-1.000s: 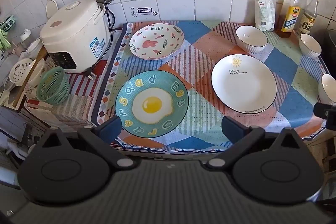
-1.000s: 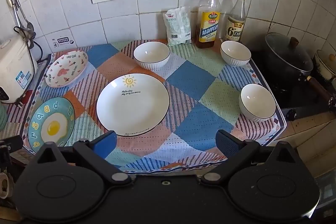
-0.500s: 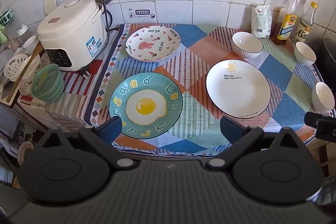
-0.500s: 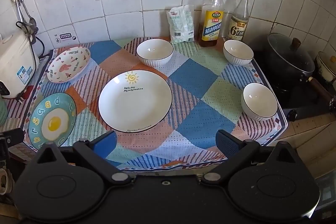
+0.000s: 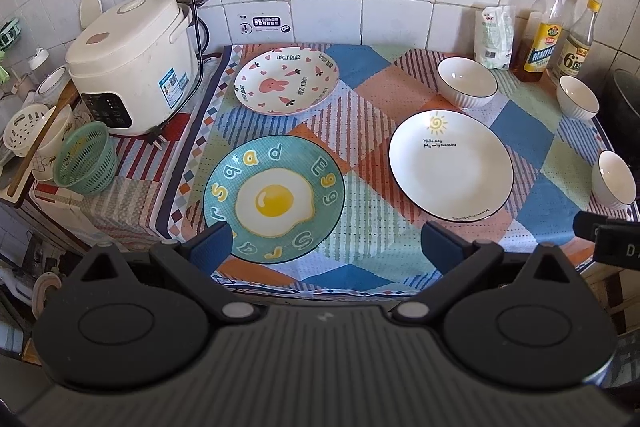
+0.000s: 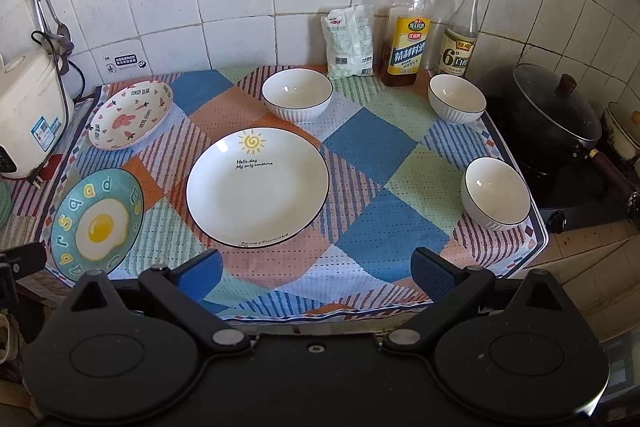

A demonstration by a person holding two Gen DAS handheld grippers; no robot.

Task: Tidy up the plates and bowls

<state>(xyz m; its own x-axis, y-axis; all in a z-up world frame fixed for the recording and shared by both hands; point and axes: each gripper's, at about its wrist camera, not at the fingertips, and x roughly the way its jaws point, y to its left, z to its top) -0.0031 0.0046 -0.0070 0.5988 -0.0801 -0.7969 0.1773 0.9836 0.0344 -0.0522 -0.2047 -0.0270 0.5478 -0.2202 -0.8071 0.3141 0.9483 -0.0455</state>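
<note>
Three plates lie on the patchwork cloth: a teal egg plate [image 5: 274,203] [image 6: 97,223] at front left, a pink rabbit plate [image 5: 286,81] [image 6: 131,113] at back left, and a white sun plate [image 5: 451,164] [image 6: 257,186] in the middle. Three white bowls stand apart: one at the back middle [image 5: 467,87] [image 6: 297,99], one at back right [image 5: 578,101] [image 6: 456,98], one at front right [image 5: 613,179] [image 6: 496,193]. My left gripper [image 5: 326,247] is open and empty, above the front edge by the egg plate. My right gripper [image 6: 316,269] is open and empty, in front of the sun plate.
A white rice cooker [image 5: 134,61] and a green basket [image 5: 86,163] stand at the left. Two bottles [image 6: 408,31] [image 6: 458,35] and a white bag [image 6: 350,41] stand against the tiled wall. A black lidded pot [image 6: 554,107] sits on the stove at the right.
Both grippers have drawn back and risen a little from the counter, so the plates and bowls look smaller and farther. Nothing on the cloth has moved.
</note>
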